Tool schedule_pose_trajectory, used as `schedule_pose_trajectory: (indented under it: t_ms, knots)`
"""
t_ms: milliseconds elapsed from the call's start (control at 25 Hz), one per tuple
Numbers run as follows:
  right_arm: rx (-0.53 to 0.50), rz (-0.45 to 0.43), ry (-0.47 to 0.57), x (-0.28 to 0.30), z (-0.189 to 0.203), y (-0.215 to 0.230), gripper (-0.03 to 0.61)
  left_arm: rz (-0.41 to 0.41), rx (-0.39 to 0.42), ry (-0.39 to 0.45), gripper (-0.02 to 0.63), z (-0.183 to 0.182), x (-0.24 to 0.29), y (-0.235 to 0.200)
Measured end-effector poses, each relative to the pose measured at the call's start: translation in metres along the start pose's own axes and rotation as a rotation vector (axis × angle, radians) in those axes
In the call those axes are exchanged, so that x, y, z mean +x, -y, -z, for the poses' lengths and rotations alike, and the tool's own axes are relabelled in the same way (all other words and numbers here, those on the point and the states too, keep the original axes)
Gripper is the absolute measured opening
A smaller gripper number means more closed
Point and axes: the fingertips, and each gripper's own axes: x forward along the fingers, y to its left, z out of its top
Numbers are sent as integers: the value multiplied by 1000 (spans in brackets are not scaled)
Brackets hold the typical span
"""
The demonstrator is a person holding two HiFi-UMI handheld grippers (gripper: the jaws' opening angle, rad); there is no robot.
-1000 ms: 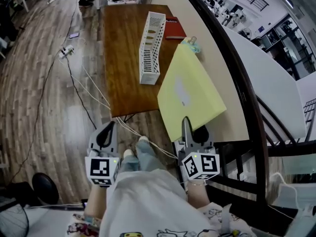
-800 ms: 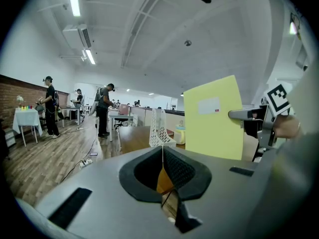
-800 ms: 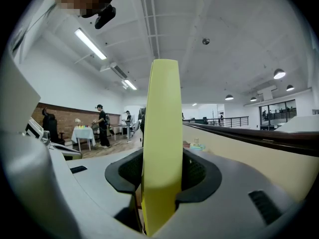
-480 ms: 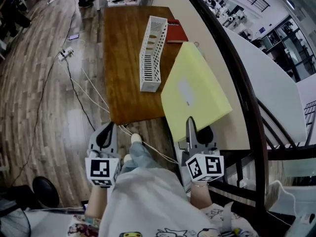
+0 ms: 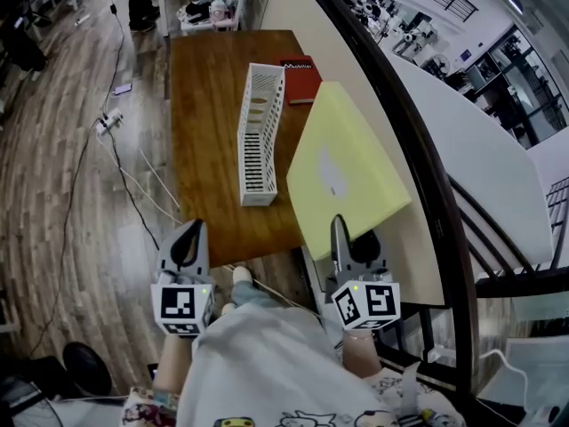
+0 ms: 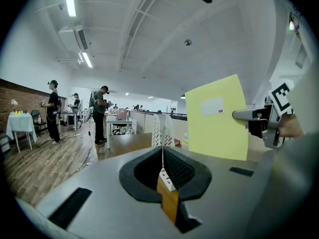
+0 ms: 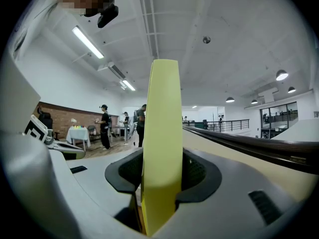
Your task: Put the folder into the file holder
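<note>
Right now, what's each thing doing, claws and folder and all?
yellow folder: held in the air, not in the holder.
right claw: shut on the yellow folder's edge.
left claw: shut, empty.
file holder: standing on the table, top open.
red book: closed, lying flat.

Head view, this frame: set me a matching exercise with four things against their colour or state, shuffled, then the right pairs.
Things
1. folder
2. file holder
3. book
4. left gripper

Colour or state
A. jaws together, nothing in them
B. red, lying flat on the table
C. yellow, clamped in the right gripper
D. white, standing upright on the table

Pairs: 1-C, 2-D, 3-B, 4-A
</note>
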Motion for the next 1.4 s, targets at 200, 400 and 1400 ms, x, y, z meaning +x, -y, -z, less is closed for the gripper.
schedule_pose_trajectory:
  t_ms: [200,400,1400]
  knots:
    - [5,-33,18,34,-8,8,172,-24,5,15,5,-15,29,-6]
    - [1,-57,33,47,-13,8,172,-35,2,18,5,-17,37,-6]
    - [34,-57,97,29,-43,-38,172,67,14,2,5,-14,22,-5]
